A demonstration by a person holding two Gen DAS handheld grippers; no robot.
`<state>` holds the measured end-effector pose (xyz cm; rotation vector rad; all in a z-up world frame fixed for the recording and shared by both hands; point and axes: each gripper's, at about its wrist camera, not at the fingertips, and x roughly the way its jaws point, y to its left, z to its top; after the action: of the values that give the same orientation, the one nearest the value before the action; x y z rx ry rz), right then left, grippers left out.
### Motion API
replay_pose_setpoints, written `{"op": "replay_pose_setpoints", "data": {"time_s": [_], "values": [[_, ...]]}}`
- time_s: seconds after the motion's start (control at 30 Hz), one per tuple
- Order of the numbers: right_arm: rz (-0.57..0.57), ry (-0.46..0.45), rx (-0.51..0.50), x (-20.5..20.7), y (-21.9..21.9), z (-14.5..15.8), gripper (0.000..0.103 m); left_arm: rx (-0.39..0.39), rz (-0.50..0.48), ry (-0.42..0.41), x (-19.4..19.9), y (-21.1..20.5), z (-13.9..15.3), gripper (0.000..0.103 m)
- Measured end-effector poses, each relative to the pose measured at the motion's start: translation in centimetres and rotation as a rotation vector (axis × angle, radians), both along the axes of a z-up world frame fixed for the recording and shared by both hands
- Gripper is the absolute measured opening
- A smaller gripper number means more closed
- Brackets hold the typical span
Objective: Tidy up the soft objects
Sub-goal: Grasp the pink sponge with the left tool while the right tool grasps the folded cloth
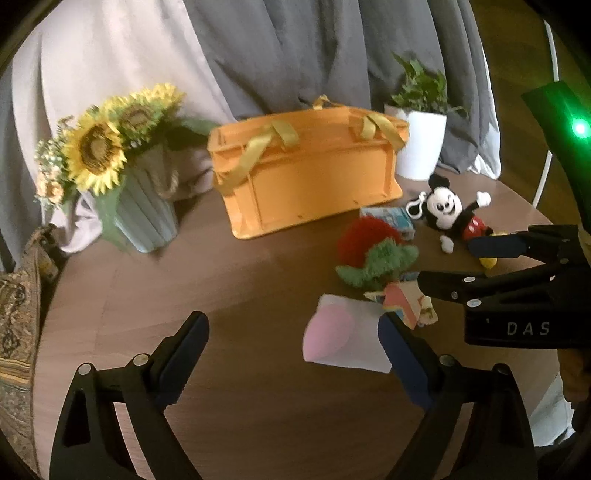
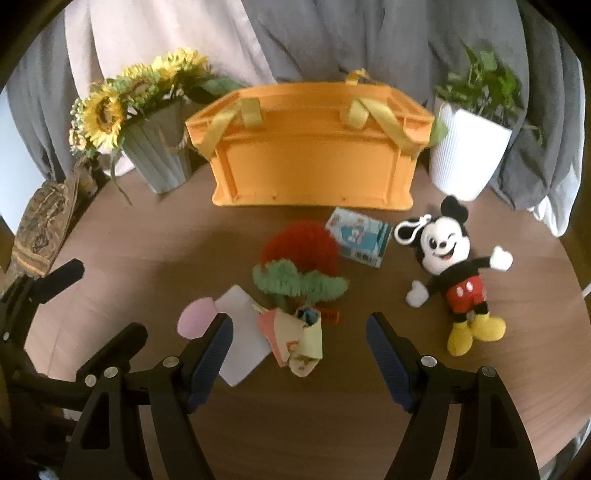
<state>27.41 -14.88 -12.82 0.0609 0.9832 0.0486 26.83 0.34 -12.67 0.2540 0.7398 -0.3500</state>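
I am looking across a round wooden table (image 2: 147, 236), going left to right. At the far left a vase of sunflowers (image 2: 110, 110) is standing by the curtain (image 2: 295, 33). Next to it an orange basket (image 2: 314, 155) with yellow handles is sitting at the back. My left gripper (image 1: 293, 354) is hovering low over the table with its fingers spread wide, holding nothing. A white card with a pink patch (image 2: 236, 332) is lying flat just ahead of it. Touching that card, a red and green plush strawberry (image 2: 299, 258) is resting beside some small folded cloth pieces (image 2: 299, 339). My right gripper (image 2: 299, 350) is hanging above those pieces, fingers spread apart and empty. Behind the strawberry, a small blue packet (image 2: 360, 236) is lying near the basket. Further right, a mouse doll (image 2: 454, 273) is lying on its back, apart from the others. A white pot with a green plant (image 2: 469, 140) is standing at the far right.
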Motion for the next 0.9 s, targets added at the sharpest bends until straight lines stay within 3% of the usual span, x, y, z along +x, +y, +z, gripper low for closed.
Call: {"op": "replay_pose_setpoints", "data": {"time_s": [0.63, 0.9], "values": [[0.034, 0.101, 0.018, 2.0, -0.3, -4.9, 0.074, 0.003, -0.044, 0.128, 2.7, -1.6, -5.5, 0.083], [0.056, 0.121, 0.031, 2.7, 0.0, -5.9, 0.068, -0.003, -0.05, 0.159, 3.6, -1.9, -6.7, 0.068]]}}
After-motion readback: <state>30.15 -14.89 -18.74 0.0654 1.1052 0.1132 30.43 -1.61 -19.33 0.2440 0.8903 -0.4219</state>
